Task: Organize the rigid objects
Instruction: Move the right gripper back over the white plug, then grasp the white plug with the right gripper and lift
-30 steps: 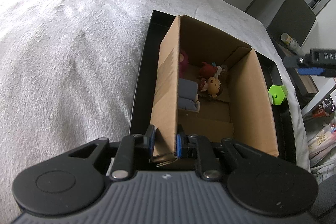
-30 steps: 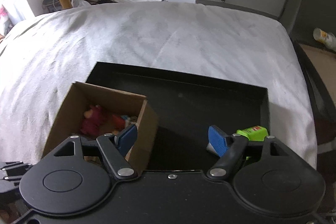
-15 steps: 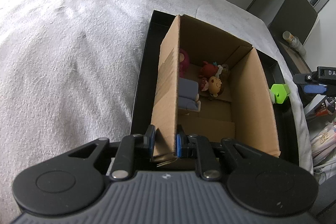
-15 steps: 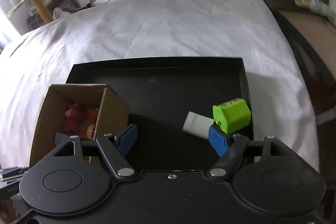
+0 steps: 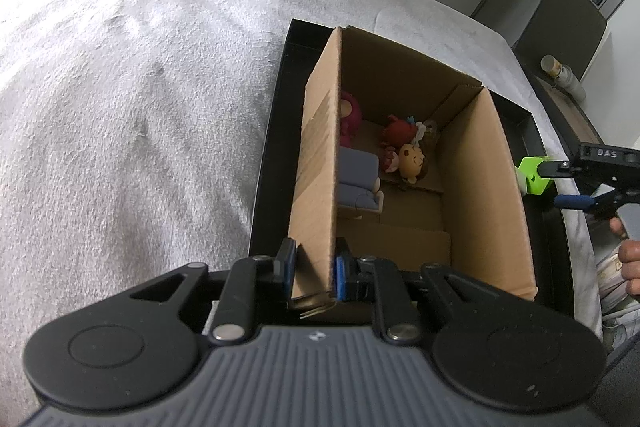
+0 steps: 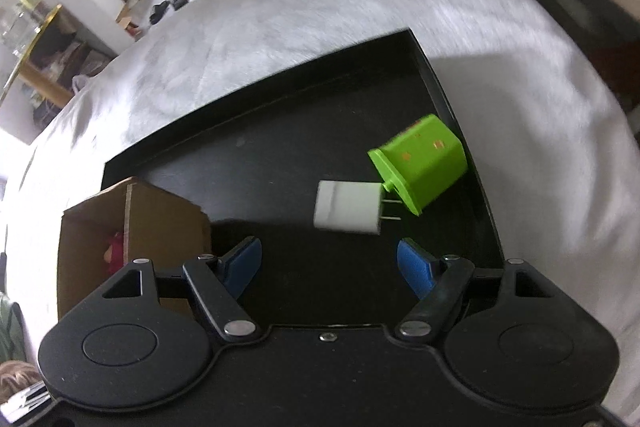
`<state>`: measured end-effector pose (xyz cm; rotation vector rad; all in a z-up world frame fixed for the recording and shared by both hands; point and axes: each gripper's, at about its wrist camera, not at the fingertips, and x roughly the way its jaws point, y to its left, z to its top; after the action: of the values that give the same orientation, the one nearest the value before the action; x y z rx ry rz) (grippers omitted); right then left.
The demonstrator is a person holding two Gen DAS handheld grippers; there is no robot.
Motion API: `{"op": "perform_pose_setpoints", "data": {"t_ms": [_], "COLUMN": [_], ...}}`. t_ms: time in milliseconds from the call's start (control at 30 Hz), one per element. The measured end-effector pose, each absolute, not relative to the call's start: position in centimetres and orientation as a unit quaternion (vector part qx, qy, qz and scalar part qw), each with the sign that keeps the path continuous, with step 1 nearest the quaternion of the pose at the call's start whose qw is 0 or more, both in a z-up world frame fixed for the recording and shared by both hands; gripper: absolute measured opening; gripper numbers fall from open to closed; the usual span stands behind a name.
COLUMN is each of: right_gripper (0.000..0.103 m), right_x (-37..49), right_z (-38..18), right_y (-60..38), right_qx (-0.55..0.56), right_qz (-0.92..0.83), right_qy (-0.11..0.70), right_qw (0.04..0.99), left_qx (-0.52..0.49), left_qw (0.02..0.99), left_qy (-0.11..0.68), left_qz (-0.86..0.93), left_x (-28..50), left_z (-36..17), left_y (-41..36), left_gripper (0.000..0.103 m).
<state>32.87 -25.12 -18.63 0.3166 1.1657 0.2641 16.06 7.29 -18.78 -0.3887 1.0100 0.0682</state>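
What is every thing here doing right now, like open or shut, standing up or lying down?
Cardboard box: open-topped, upright in the tray, toys inside.
Left gripper: shut on the box wall.
Right gripper: open, holding nothing.
White plug: lying on its side.
Green block: tilted beside the plug's prongs.
Black tray: flat on the blanket.

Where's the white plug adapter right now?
In the right wrist view, the white plug adapter lies on the black tray, right of the cardboard box, its prongs toward the green block.
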Motion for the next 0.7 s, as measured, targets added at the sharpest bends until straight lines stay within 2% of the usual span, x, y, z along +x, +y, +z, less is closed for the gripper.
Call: {"op": "perform_pose_setpoints", "data": {"t_ms": [200, 300, 533, 633, 700], "right_gripper": [0.075, 0.079, 0.079, 0.086, 0.087], "right_x": [34.1, 34.6, 35.7, 35.7, 35.6], "right_z": [-20.5, -21.3, -22.9, -23.4, -23.4], "right_y": [-25.3, -24.9, -24.2, -23.2, -22.4], "right_qx": [0.174, 0.168, 0.147, 0.123, 0.100], "right_qz": [0.113, 0.112, 0.097, 0.098, 0.104], "right_qy": [0.555, 0.559, 0.559, 0.554, 0.547], "right_qw": [0.805, 0.804, 0.811, 0.818, 0.825], "left_qx": [-0.187, -0.184, -0.189, -0.187, -0.186], "left_qw": [0.855, 0.855, 0.852, 0.852, 0.852], "left_qy": [0.482, 0.484, 0.486, 0.487, 0.489], "left_qz": [0.034, 0.035, 0.035, 0.036, 0.036], "left_x": [16.2, 16.3, 16.6, 16.6, 16.7], "left_z": [-18.9, -19.0, -19.4, -19.4, -19.4], "left_y": [7.4, 7.3, 7.5, 7.5, 7.4], "left_gripper": [0.017, 0.017, 0.017, 0.017, 0.017]}}
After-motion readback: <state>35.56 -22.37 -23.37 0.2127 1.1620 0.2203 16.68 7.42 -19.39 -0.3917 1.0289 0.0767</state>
